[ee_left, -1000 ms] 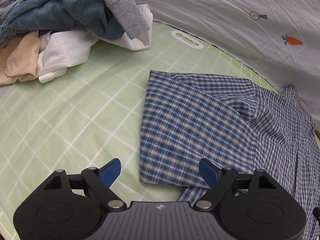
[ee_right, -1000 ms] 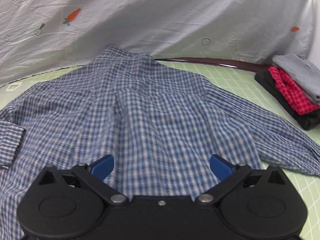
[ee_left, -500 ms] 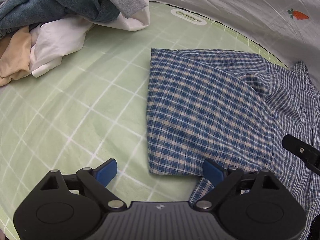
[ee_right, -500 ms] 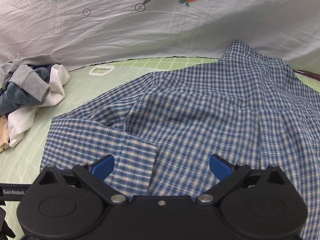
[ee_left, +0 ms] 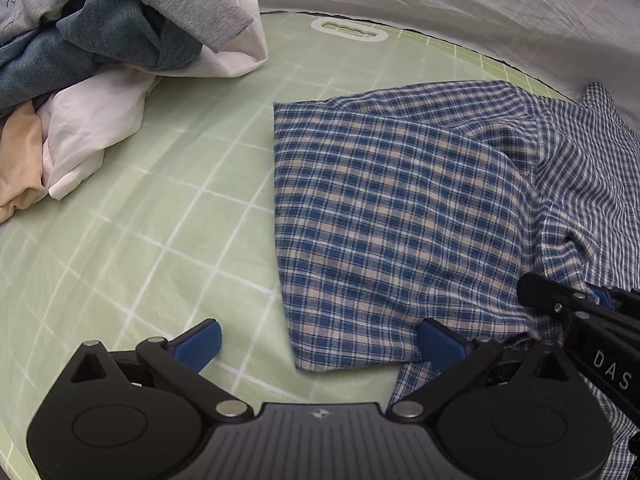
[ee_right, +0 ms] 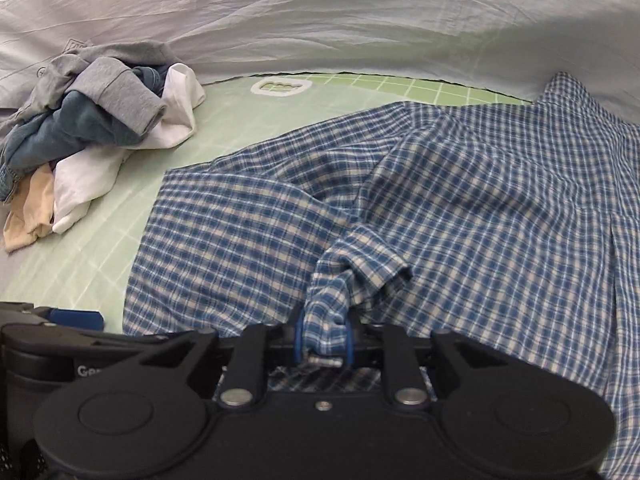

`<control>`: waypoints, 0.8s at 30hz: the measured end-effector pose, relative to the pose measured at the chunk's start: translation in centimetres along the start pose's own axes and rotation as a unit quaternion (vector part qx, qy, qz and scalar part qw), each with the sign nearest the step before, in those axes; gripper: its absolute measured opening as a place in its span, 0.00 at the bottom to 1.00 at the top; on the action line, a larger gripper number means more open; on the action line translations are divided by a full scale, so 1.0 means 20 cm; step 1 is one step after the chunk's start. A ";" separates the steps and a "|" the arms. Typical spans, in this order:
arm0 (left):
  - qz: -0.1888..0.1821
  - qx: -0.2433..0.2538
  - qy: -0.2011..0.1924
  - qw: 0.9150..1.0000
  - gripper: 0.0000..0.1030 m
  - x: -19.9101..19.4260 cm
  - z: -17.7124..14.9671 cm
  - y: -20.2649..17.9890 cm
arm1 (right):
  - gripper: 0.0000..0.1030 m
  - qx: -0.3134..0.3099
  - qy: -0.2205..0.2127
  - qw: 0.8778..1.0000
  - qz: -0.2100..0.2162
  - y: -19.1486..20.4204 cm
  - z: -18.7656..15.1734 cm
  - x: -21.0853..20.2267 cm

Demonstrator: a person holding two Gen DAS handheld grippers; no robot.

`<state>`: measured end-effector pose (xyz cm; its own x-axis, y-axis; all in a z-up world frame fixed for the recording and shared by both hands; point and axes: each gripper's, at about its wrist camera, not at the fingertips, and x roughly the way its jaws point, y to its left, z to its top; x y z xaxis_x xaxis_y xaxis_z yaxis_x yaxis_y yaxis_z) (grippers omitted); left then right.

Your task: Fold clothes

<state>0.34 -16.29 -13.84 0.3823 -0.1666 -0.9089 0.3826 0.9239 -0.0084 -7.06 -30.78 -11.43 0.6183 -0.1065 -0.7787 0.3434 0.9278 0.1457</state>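
One plaid shirt (ee_right: 460, 216) lay spread on the mat (ee_left: 132, 216) ahead of both tongs. The right tongs (ee_right: 323, 340) pinched its cuff; the left tongs (ee_left: 316, 340) gaped over a folded corner. Light, limp cloth; hems likely grip best.

My left black gripper (ee_left: 318, 342), blue-tipped fingers (ee_left: 199, 342) spread wide, hovers low. My right black gripper (ee_right: 323, 338) sits beside it, fingers pinched tight on a bunch of blue plaid shirt cloth (ee_right: 332, 300).
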 end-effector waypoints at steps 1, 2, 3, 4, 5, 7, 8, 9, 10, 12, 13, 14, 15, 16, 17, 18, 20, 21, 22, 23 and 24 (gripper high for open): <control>-0.001 0.001 -0.002 1.000 1.00 0.00 0.00 0.00 | 0.15 -0.001 -0.008 1.000 -0.001 0.00 0.00 -0.03; -0.003 0.002 -0.002 1.000 1.00 0.00 0.01 0.00 | 0.15 -0.001 -0.016 1.000 -0.002 0.00 0.01 -0.05; -0.005 0.003 -0.002 1.000 1.00 0.00 0.01 0.00 | 0.15 -0.001 -0.024 1.000 -0.003 0.00 0.01 -0.08; -0.007 0.004 -0.003 1.000 1.00 0.00 0.01 0.00 | 0.15 -0.001 -0.031 1.000 -0.007 -0.01 0.01 -0.11; -0.015 -0.003 -0.002 1.000 1.00 -0.01 0.02 0.01 | 0.15 0.002 -0.041 0.999 -0.014 -0.03 0.01 -0.14; -0.023 -0.016 -0.004 1.000 1.00 -0.03 0.03 0.02 | 0.15 0.012 -0.062 0.998 -0.030 -0.07 0.02 -0.22; -0.023 -0.021 -0.008 0.999 1.00 -0.05 0.03 0.02 | 0.15 0.027 -0.072 0.996 -0.036 -0.12 0.01 -0.26; -0.017 -0.021 -0.014 1.000 1.00 -0.07 0.03 0.01 | 0.15 0.045 -0.082 0.995 -0.041 -0.18 0.01 -0.30; -0.013 -0.022 -0.023 0.999 1.00 -0.11 0.03 0.00 | 0.15 0.063 -0.092 0.993 -0.046 -0.23 0.00 -0.34; -0.008 -0.024 -0.033 0.999 1.00 -0.17 -0.01 -0.05 | 0.15 0.099 -0.111 0.987 -0.057 -0.35 -0.01 -0.42; -0.007 -0.025 -0.036 0.999 1.00 -0.20 -0.04 -0.09 | 0.15 0.114 -0.119 0.985 -0.057 -0.41 -0.02 -0.45; -0.006 -0.026 -0.038 0.999 1.00 -0.23 -0.08 -0.12 | 0.15 0.127 -0.128 0.982 -0.056 -0.47 -0.03 -0.49; -0.005 -0.027 -0.040 0.999 1.00 -0.26 -0.11 -0.16 | 0.15 0.134 -0.132 0.981 -0.056 -0.53 -0.05 -0.52; -0.004 -0.028 -0.043 0.999 1.00 -0.29 -0.14 -0.19 | 0.15 0.137 -0.134 0.980 -0.058 -0.58 -0.06 -0.55; -0.003 -0.029 -0.045 0.999 1.00 -0.32 -0.17 -0.23 | 0.15 0.141 -0.136 0.979 -0.060 -0.62 -0.07 -0.58; -0.002 -0.030 -0.047 0.998 1.00 -0.35 -0.20 -0.26 | 0.15 0.146 -0.139 0.977 -0.061 -0.68 -0.09 -0.61; 0.000 -0.032 -0.052 0.998 1.00 -0.40 -0.27 -0.34 | 0.15 0.151 -0.145 0.976 -0.060 -0.78 -0.13 -0.66; 0.000 -0.033 -0.054 0.998 1.00 -0.43 -0.30 -0.37 | 0.15 0.150 -0.146 0.976 -0.061 -0.82 -0.16 -0.69; 0.001 -0.034 -0.057 0.998 1.00 -0.46 -0.33 -0.41 | 0.15 0.148 -0.145 0.976 -0.063 -0.86 -0.18 -0.71; 0.002 -0.035 -0.059 0.998 1.00 -0.49 -0.36 -0.44 | 0.15 0.149 -0.143 0.976 -0.063 -0.91 -0.21 -0.73; 0.003 -0.036 -0.061 0.997 1.00 -0.52 -0.39 -0.48 | 0.15 0.151 -0.140 0.977 -0.061 -0.95 -0.24 -0.75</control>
<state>-13.90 -20.70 -7.64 0.4862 -0.1975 -0.8513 0.3200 0.9467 -0.0369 -26.24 -45.18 -5.45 0.7139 -0.3431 -0.6104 0.5940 0.7584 0.2684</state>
